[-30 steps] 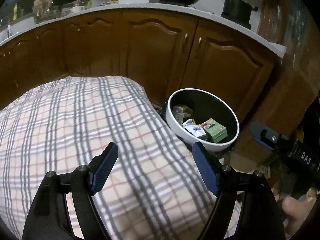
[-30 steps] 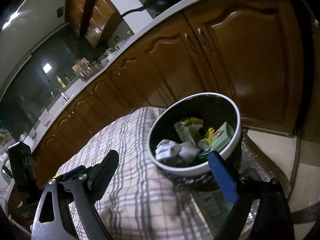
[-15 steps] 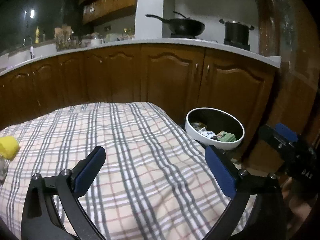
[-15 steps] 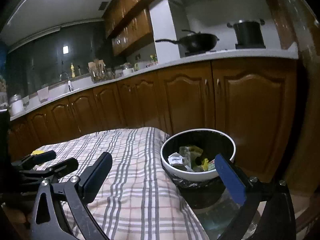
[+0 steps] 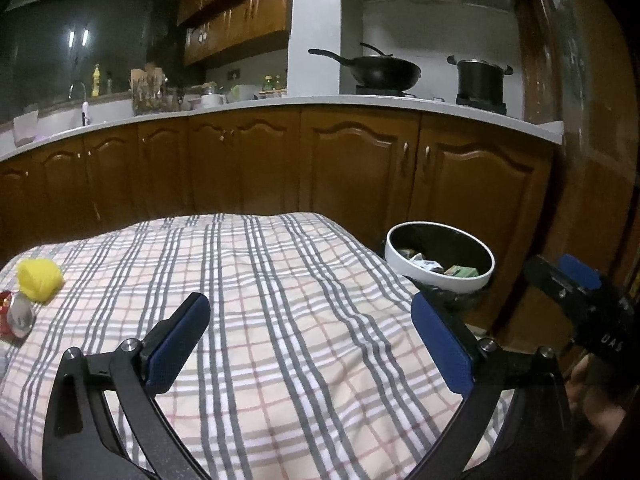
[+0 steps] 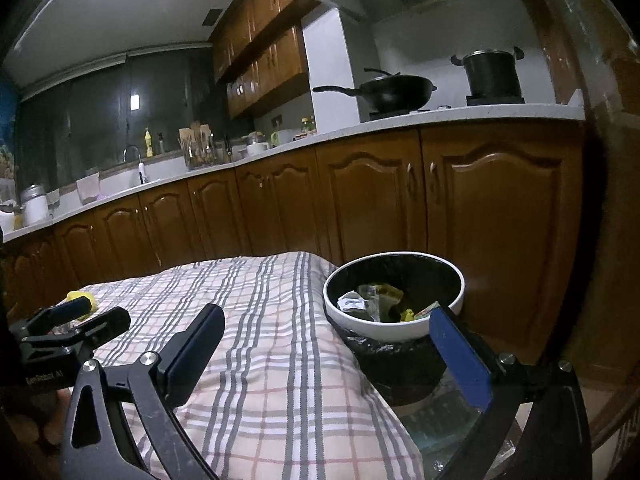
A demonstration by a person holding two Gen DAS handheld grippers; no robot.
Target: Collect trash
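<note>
partly done, it seems: bin [image 5: 439,255] ahead-right of left claw [image 5: 308,342] is already holding wrappers. both claws are gaping wide, gripping nothing; right claw [image 6: 332,354] is hovering near the bin. yellow wad [image 5: 39,279] and red-silver scrap [image 5: 14,314] are lying far left on the table [image 5: 280,300], uncollected.

A home kitchen — wooden cabinets [image 5: 360,168], wok [image 5: 384,70] on stove.

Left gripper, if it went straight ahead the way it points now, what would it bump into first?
Probably the checked tablecloth. The left gripper is open and empty, aimed low across the cloth, with nothing lying between its fingers. If it cleared the far edge, the brown cabinet doors come next. Depth is hard to judge.
</note>
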